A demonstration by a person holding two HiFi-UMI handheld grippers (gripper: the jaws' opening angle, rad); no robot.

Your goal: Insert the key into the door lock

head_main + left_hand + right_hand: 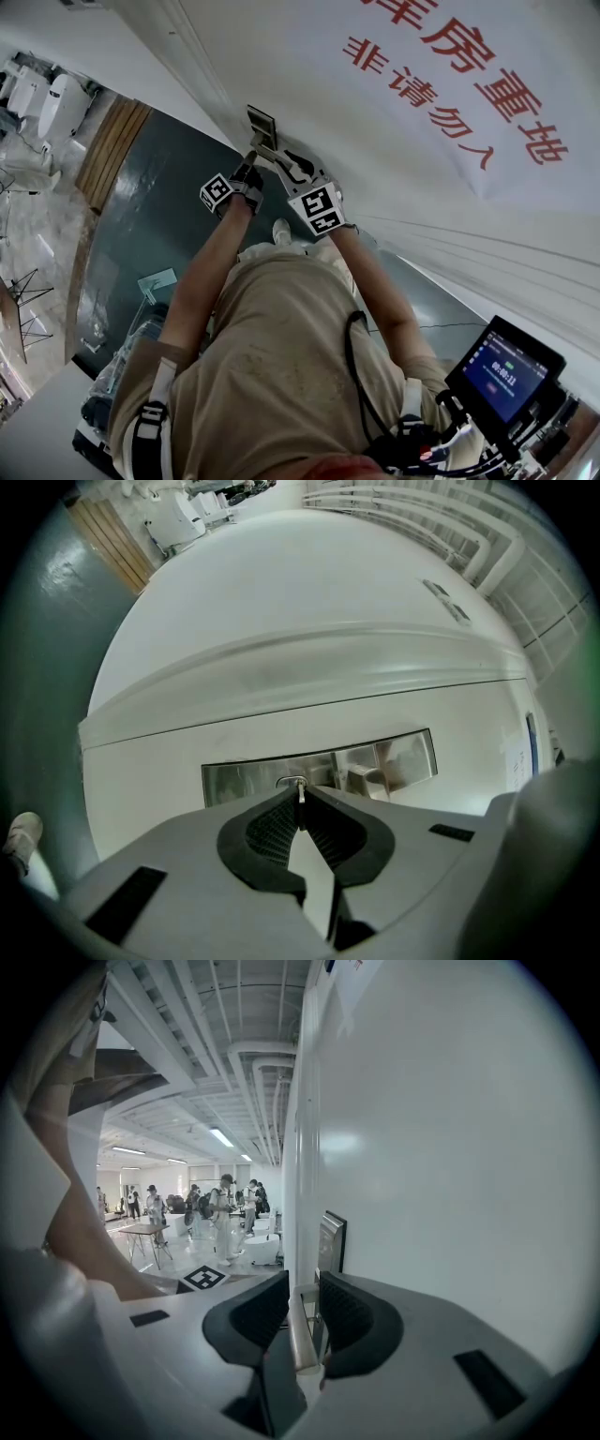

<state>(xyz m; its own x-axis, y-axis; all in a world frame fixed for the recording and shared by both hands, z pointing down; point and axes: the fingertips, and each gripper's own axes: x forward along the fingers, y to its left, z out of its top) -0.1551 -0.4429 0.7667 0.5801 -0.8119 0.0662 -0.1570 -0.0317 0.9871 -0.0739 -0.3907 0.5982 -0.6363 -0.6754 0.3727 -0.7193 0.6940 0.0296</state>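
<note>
A steel lock plate (262,122) with a lever handle (274,150) is set in the white door (403,178). In the left gripper view my left gripper (300,804) is shut on a thin metal key (300,792). It points level at the lock plate (375,761), and the key's tip is at the keyhole (292,782). How deep the key sits is hidden. My right gripper (302,1321) is shut on the door handle (300,1340), just below the plate (330,1241). In the head view both grippers, left (249,165) and right (284,161), meet at the lock.
A red-lettered sign (450,66) hangs on the door to the right. A tablet screen (502,370) hangs at my right hip. Dark floor (141,216) lies below. Several people (223,1213) and a table (145,1232) stand in the hall beyond.
</note>
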